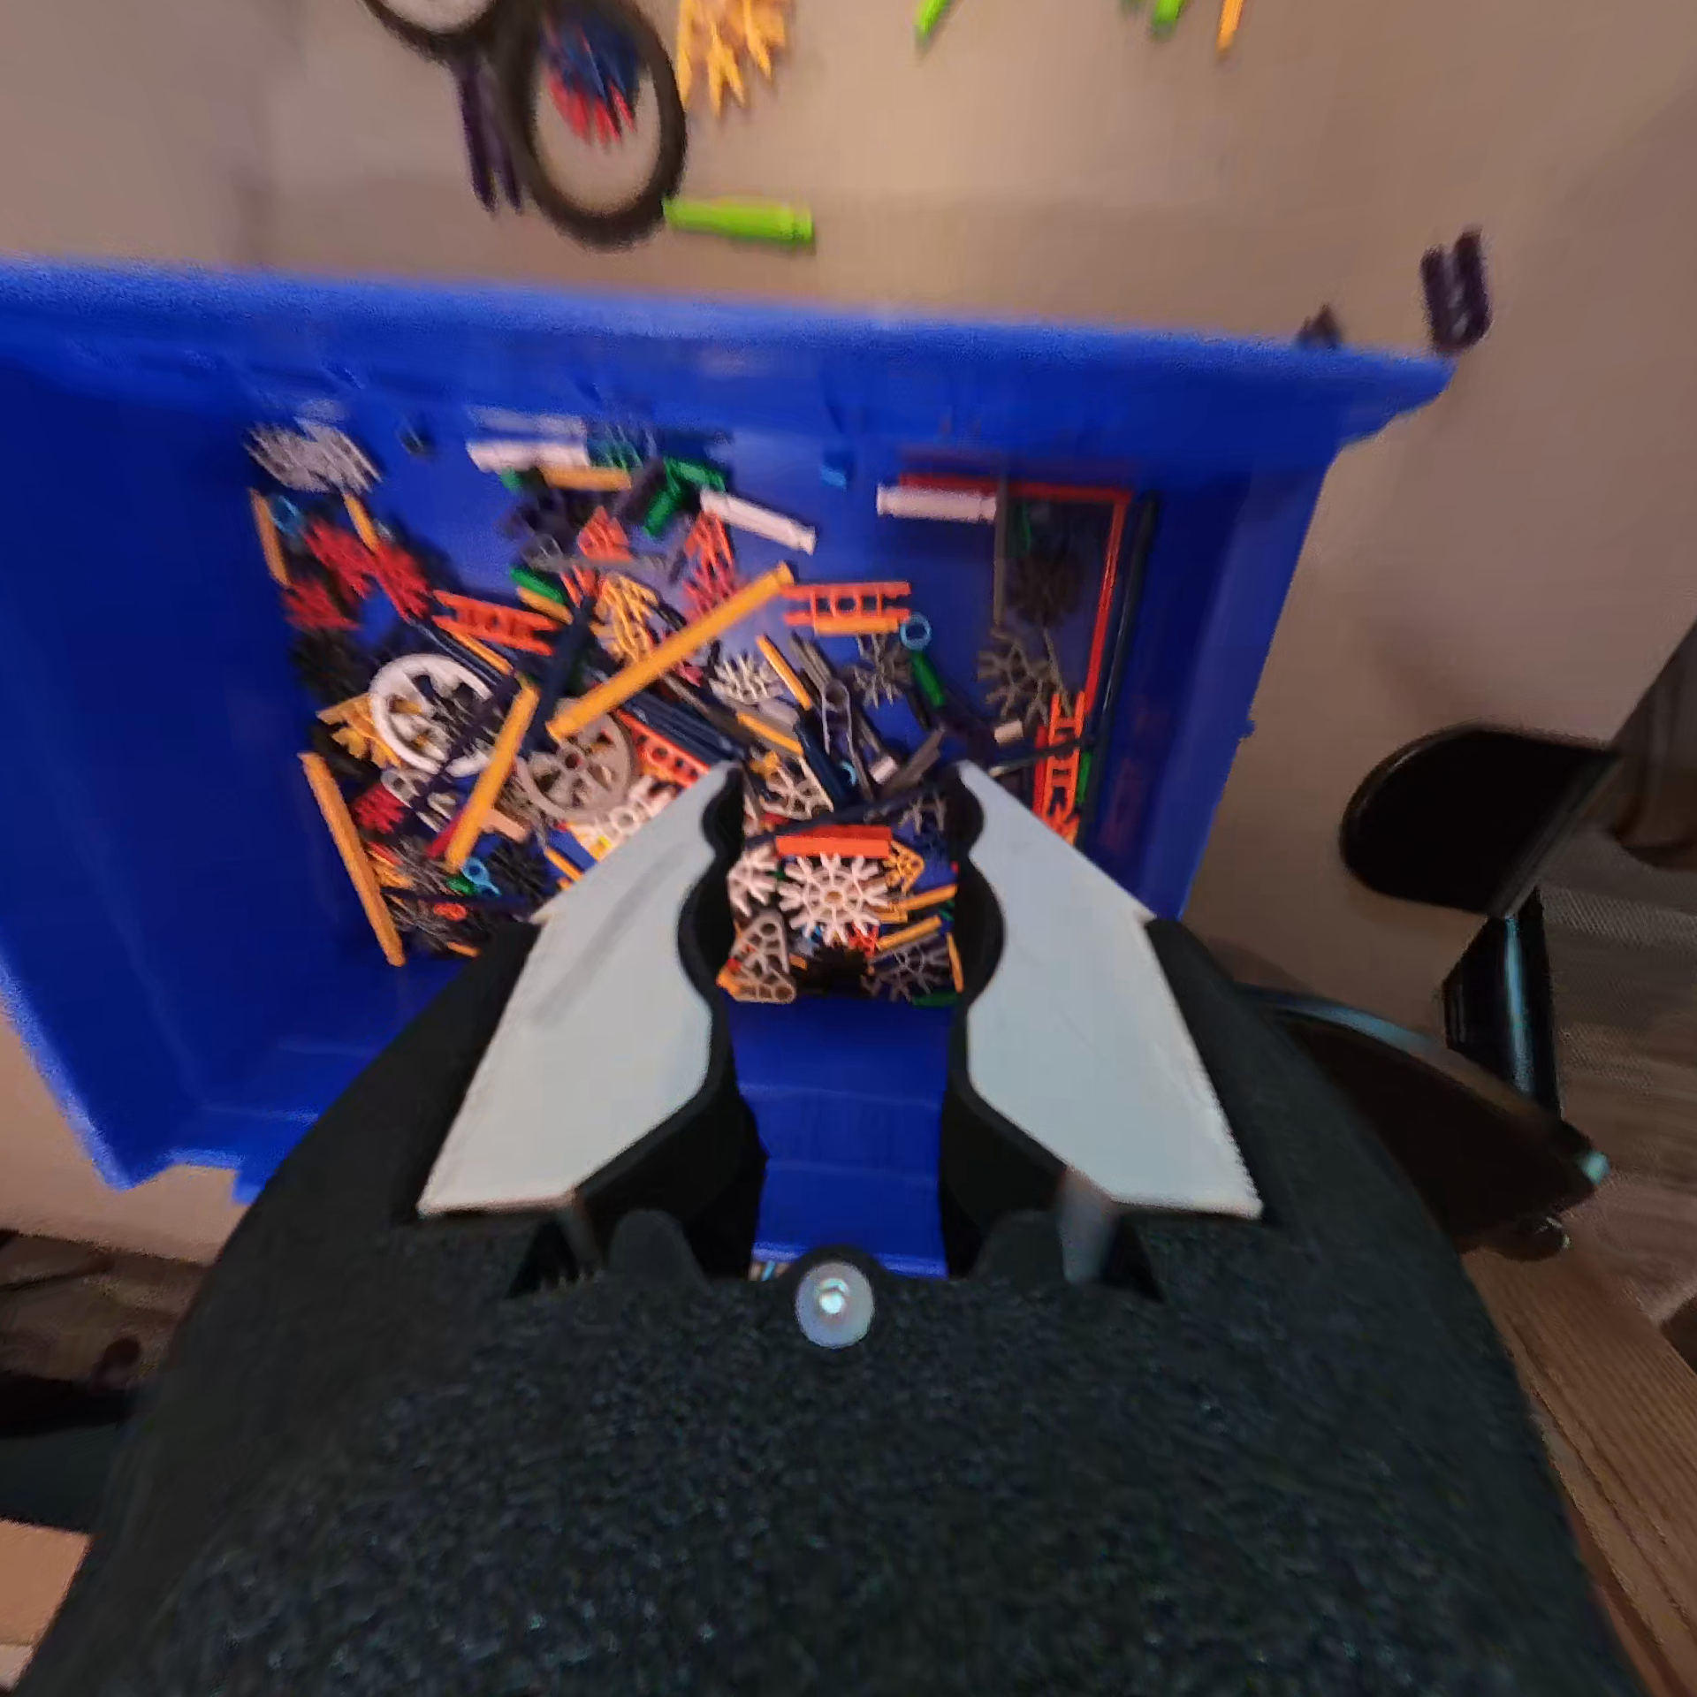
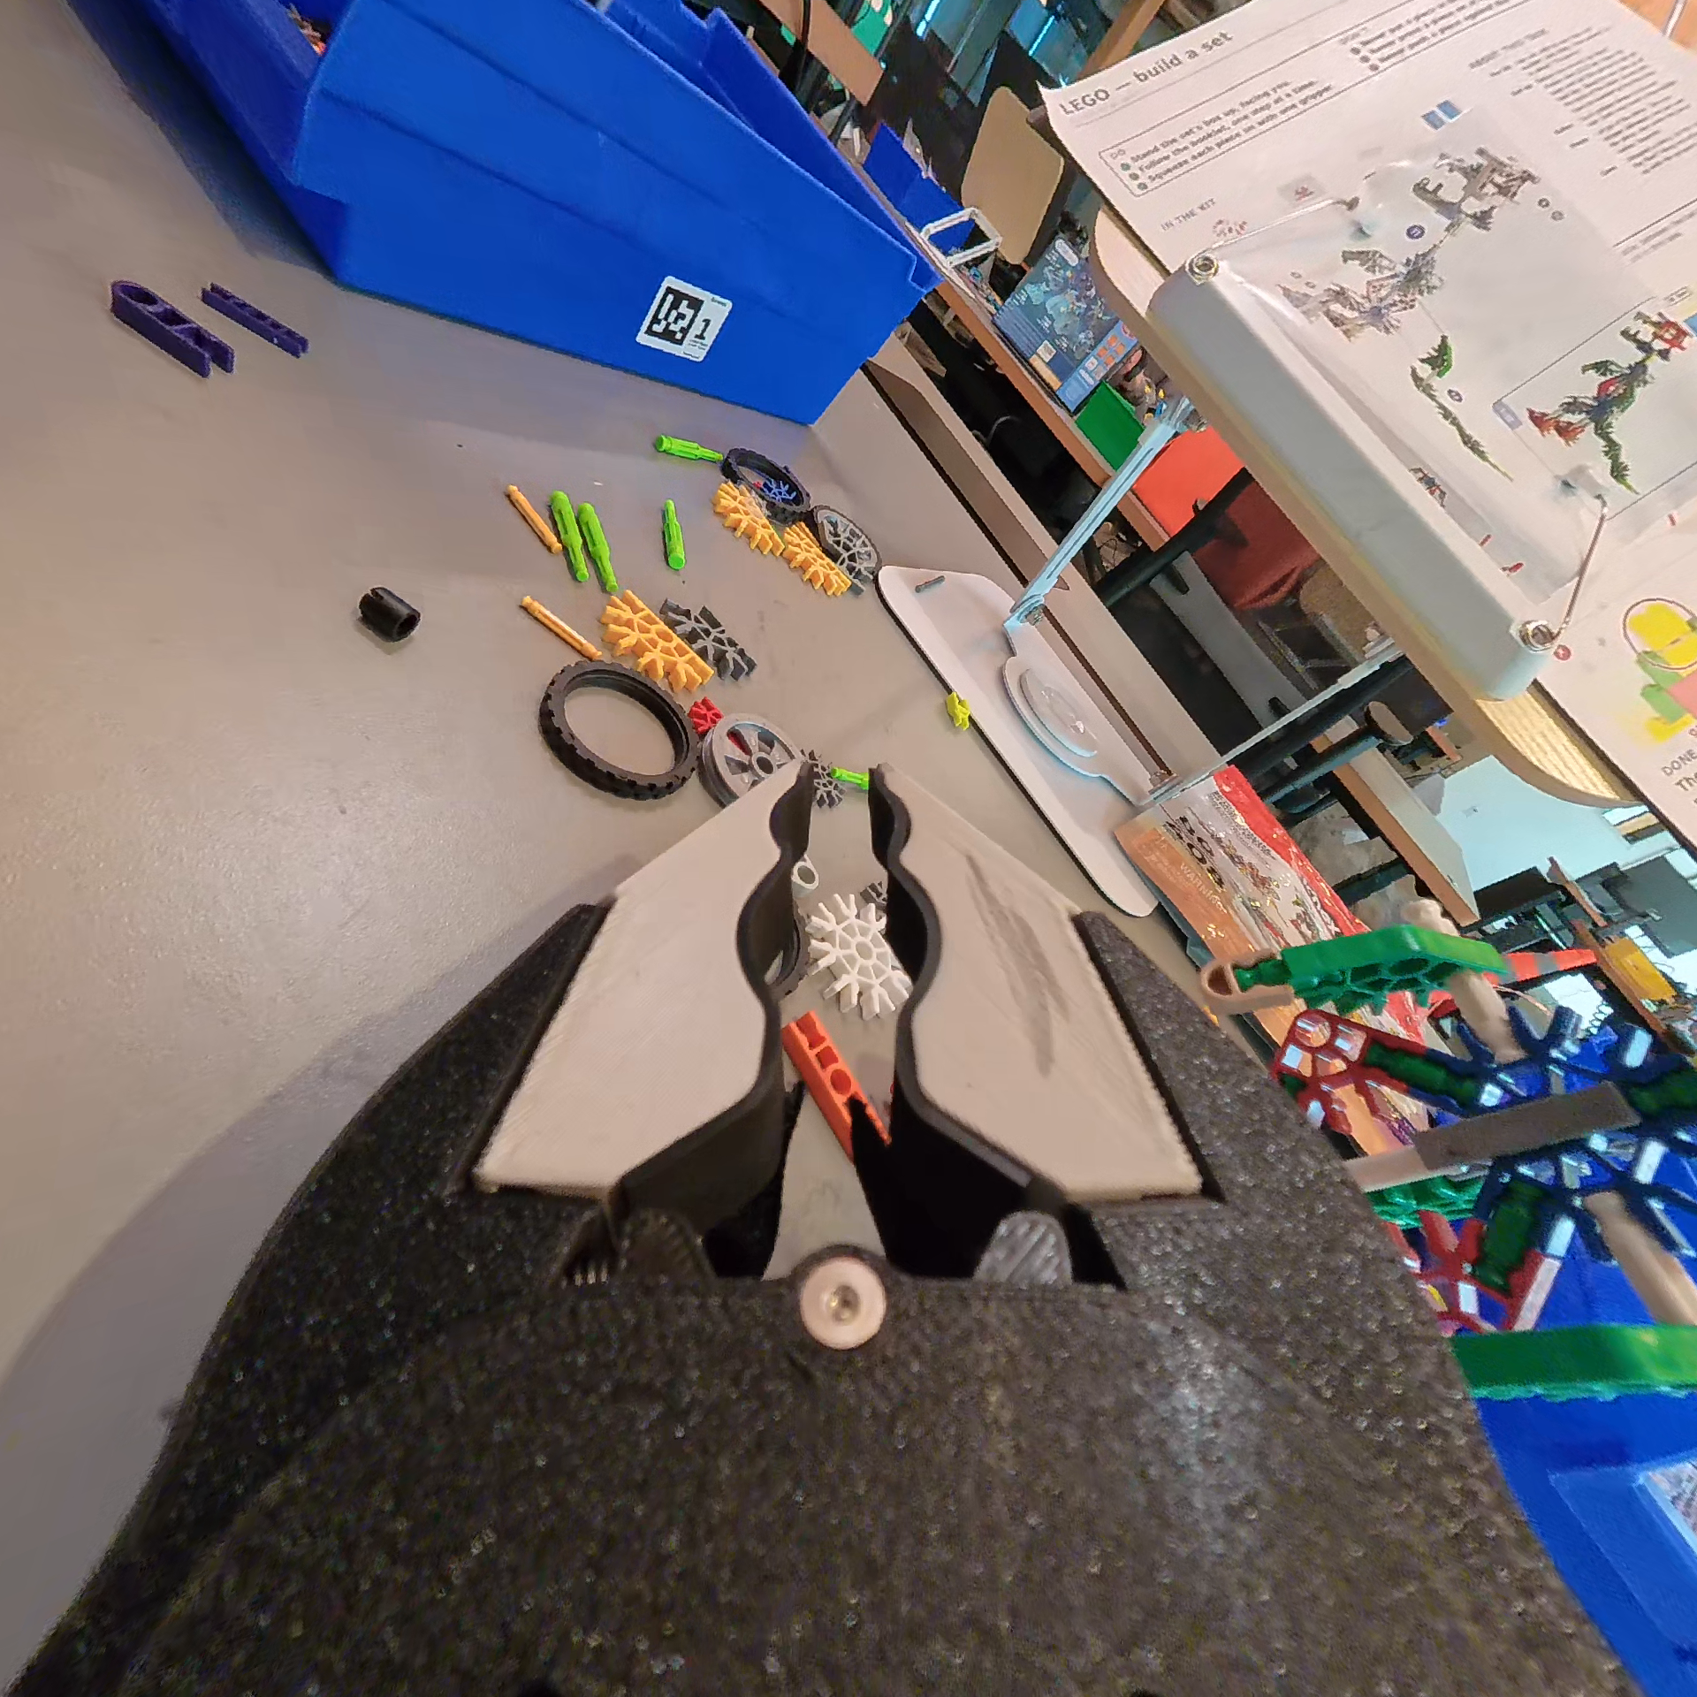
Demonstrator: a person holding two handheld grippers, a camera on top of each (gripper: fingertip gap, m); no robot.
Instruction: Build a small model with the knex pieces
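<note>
My left gripper (image 1: 845,790) is open and empty. It hovers over a blue bin (image 1: 643,367) holding a heap of mixed plastic building rods, connectors and wheels (image 1: 588,698). A white snowflake connector (image 1: 834,895) lies in the heap between the fingers. My right gripper (image 2: 842,785) is low over the grey table (image 2: 230,826), jaws a narrow gap apart and holding nothing. A white snowflake connector (image 2: 859,955) and an orange piece (image 2: 826,1065) lie on the table between its fingers. A grey wheel (image 2: 748,758) and a black tyre ring (image 2: 615,730) lie just beyond the fingertips.
Loose green rods (image 2: 583,537), yellow connectors (image 2: 652,643), a black sleeve (image 2: 388,612) and purple pieces (image 2: 170,326) lie on the table. Blue bins (image 2: 569,211) stand behind. An instruction sheet on a stand (image 2: 1432,303) and a built model (image 2: 1488,1102) are right. A black chair (image 1: 1469,826) is beside the bin. My right fingertips sit around 30 cm from my left ones.
</note>
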